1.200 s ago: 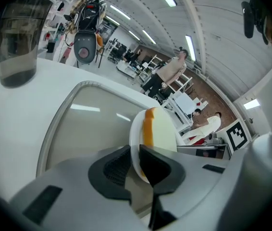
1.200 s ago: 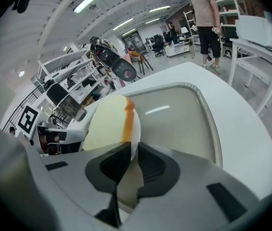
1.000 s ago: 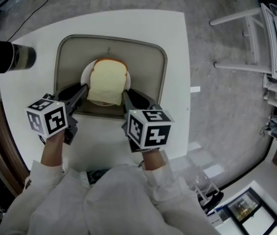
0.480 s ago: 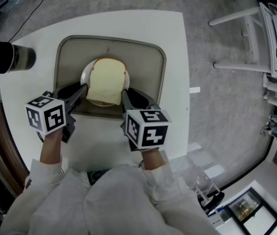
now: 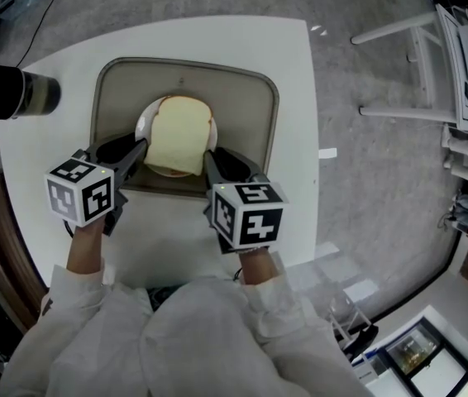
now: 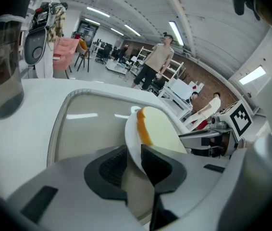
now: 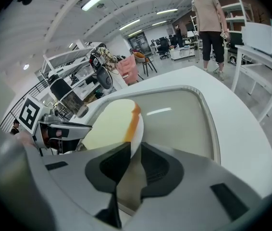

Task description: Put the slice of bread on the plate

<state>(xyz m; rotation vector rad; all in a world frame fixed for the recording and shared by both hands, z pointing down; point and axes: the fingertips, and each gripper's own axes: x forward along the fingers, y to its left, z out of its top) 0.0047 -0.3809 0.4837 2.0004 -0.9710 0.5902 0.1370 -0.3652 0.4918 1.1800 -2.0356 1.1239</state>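
I see my left gripper (image 5: pixel 140 147) roll a touch at the near left edge of the tray (image 5: pixel 255 114). Its marker cube (image 5: pixel 83 193) sits turned from a second ago. Its jaws are opening now, with the rim of the plate (image 5: pixel 143 126) between them.

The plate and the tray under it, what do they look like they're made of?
Plate: likely glazed ceramic or melamine, going by the smooth white rim with its thin, even edge. Tray: probably moulded plastic, beige with a semi-gloss finish. It softly mirrors the ceiling lights and has rounded corners and a raised lip.
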